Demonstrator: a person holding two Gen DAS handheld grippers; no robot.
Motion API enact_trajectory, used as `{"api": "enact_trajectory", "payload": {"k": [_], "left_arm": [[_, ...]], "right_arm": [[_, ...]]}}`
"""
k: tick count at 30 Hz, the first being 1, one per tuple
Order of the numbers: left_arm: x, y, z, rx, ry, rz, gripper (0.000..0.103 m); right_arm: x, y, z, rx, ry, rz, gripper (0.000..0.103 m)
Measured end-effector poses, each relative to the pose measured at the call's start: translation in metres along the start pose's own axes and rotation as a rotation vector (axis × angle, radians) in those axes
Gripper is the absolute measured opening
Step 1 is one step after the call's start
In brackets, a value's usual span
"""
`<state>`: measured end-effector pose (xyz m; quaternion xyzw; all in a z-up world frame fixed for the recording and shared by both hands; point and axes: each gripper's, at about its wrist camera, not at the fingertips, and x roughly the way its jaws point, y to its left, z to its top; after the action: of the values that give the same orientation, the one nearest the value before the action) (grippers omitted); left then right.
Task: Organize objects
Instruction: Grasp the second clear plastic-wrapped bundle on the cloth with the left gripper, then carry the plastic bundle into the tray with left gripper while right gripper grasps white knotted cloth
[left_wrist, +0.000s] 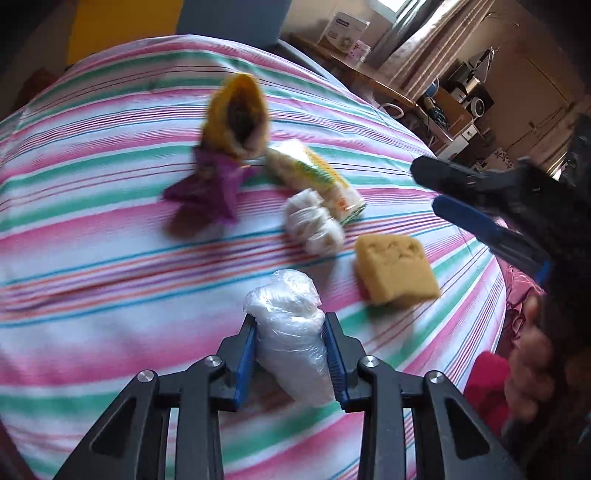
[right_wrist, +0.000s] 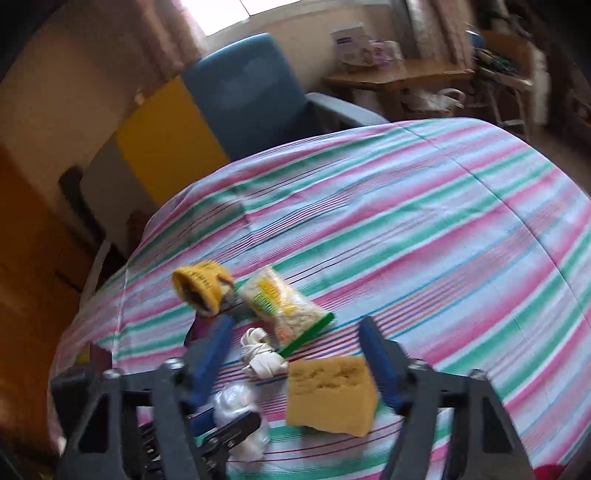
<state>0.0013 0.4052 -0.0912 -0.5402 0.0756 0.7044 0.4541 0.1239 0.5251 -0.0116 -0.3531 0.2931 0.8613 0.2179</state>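
You're clamping the left gripper (left_wrist: 290, 350) on the plastic bag bundle (left_wrist: 288, 325) near the bed's (left_wrist: 92, 258) near edge. Your right gripper (right_wrist: 299, 354) is hovering apart over the sponge (right_wrist: 328, 395). Nothing seems sorted yet, though blur hides detail.

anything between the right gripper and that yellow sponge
Nothing visible does. The right gripper hangs open above the yellow sponge, which lies free on the striped cloth. The clear plastic bundle, held in the left gripper, sits off to the side.

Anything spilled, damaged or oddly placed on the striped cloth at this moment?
Nothing spilled or damaged. The items lie loosely clustered: yellow sponge, snack packet, white cord bundle, yellow-and-purple knit piece. The left claw grips a clear plastic bundle.
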Motion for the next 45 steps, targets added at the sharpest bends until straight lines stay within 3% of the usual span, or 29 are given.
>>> {"api": "enact_trajectory", "payload": {"k": [5,14,29,30,31,32,33,40,45], "left_arm": [[-0.032,0.025,-0.027,-0.004,-0.023,0.043,0.034],[-0.066,0.04,-0.054,0.018,-0.07,0.097,0.034],[-0.095,0.027,-0.069,0.051,-0.116,0.095,0.034],[-0.098,0.028,-0.069,0.049,-0.121,0.095,0.034],[-0.101,0.029,-0.071,0.046,-0.125,0.094,0.034],[-0.103,0.03,-0.072,0.039,-0.129,0.094,0.034],[-0.108,0.033,-0.073,0.031,-0.136,0.093,0.034],[-0.149,0.057,-0.081,-0.036,-0.211,0.123,0.034],[-0.183,0.096,-0.089,-0.134,-0.271,0.182,0.034]], "right_arm": [[0.01,0.017,-0.009,-0.104,0.02,-0.021,0.054],[0.049,0.052,-0.032,-0.308,0.106,-0.076,0.051],[0.087,0.055,-0.029,-0.376,0.149,-0.114,0.051],[0.09,0.054,-0.029,-0.383,0.16,-0.118,0.05],[0.095,0.055,-0.031,-0.403,0.172,-0.14,0.036],[0.097,0.057,-0.033,-0.423,0.179,-0.155,0.029],[0.097,0.06,-0.034,-0.445,0.177,-0.159,0.028],[0.09,0.093,-0.054,-0.541,0.222,-0.056,0.026],[0.09,0.114,-0.072,-0.613,0.245,-0.01,0.026]]}}
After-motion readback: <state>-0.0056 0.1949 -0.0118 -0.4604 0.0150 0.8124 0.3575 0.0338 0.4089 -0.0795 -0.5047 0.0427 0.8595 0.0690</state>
